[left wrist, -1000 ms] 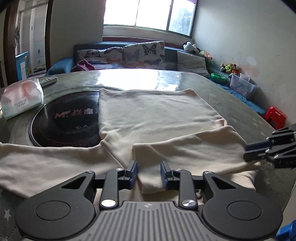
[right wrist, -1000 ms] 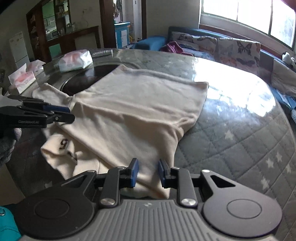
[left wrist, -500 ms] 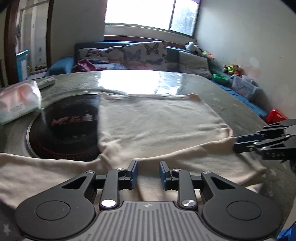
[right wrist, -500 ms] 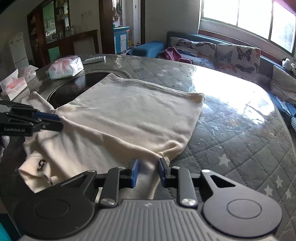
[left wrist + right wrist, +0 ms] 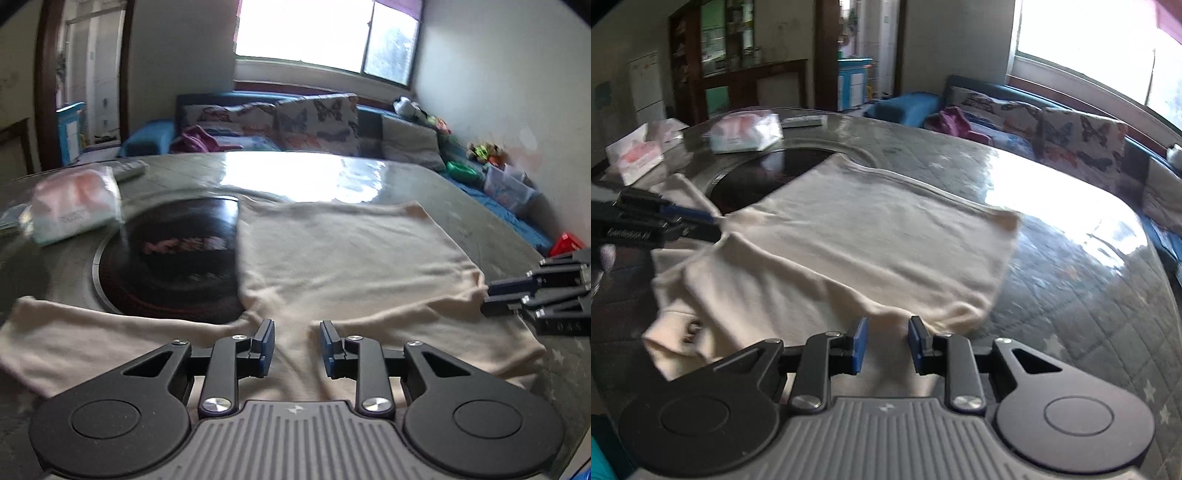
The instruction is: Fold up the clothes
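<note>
Cream-coloured long-sleeved top [image 5: 343,254] lies spread flat on a round table [image 5: 498,229] covered with a grey quilted, star-printed cloth under glossy plastic. The top's body stretches away from both cameras toward a sofa; part of it overlaps a round black glass cooktop [image 5: 166,262] set into the table.

From the left wrist camera, one sleeve [image 5: 92,339] runs out to the left of the top's body, below the cooktop. The left gripper [image 5: 295,343] hovers over the near edge of the top, its blue-padded jaws parted by a moderate gap with nothing between them; cloth shows through the gap. The right gripper [image 5: 491,299] enters from the right of the top, its tips at the folded fabric edge; from this angle I cannot tell how far apart its jaws are.

The right wrist camera settles that: the right gripper [image 5: 884,341] has its jaws parted by a similar gap, holding nothing, poised over the near hem of the top. This view alone shows a small dark printed mark [image 5: 692,328] on a bunched fold at the top's near left. It also shows the left gripper [image 5: 705,225] from the side, its tips touching the fabric by the cooktop.

Beyond the cooktop sits a soft pack of tissues [image 5: 74,210]; the right view reveals two more tissue packs [image 5: 635,155] further left. Beyond the table stands a blue sofa [image 5: 221,107] with butterfly-print cushions [image 5: 317,118] beneath a bright window [image 5: 325,33]. Both views are motion-blurred.
</note>
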`<action>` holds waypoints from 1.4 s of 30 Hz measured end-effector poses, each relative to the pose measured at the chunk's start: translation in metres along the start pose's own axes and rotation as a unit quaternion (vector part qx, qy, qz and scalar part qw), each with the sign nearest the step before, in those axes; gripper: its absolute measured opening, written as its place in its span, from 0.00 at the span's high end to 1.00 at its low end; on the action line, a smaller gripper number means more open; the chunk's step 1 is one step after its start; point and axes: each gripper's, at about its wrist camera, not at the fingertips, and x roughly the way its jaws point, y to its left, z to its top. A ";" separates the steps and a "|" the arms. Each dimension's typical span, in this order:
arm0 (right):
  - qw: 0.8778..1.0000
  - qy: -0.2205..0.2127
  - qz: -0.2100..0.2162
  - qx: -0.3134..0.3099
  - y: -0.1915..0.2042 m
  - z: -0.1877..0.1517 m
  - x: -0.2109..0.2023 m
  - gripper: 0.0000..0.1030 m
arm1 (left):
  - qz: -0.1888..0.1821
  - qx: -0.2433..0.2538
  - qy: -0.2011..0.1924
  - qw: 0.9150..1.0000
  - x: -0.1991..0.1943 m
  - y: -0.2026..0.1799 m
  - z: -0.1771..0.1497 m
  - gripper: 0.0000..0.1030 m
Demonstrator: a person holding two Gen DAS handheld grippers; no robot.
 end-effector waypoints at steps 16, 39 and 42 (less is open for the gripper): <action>0.986 0.016 0.109 -0.125 0.119 0.028 0.036 0.73 | 0.179 -0.127 -0.032 0.975 -0.053 0.114 -0.018 0.54; 0.994 -0.022 0.065 -0.081 0.092 0.032 -0.005 0.73 | 0.227 -0.206 -0.039 0.951 -0.044 0.165 -0.020 0.91; 0.996 -0.028 0.056 -0.069 0.082 0.028 -0.010 0.73 | 0.208 -0.211 -0.051 0.954 -0.050 0.157 -0.013 0.93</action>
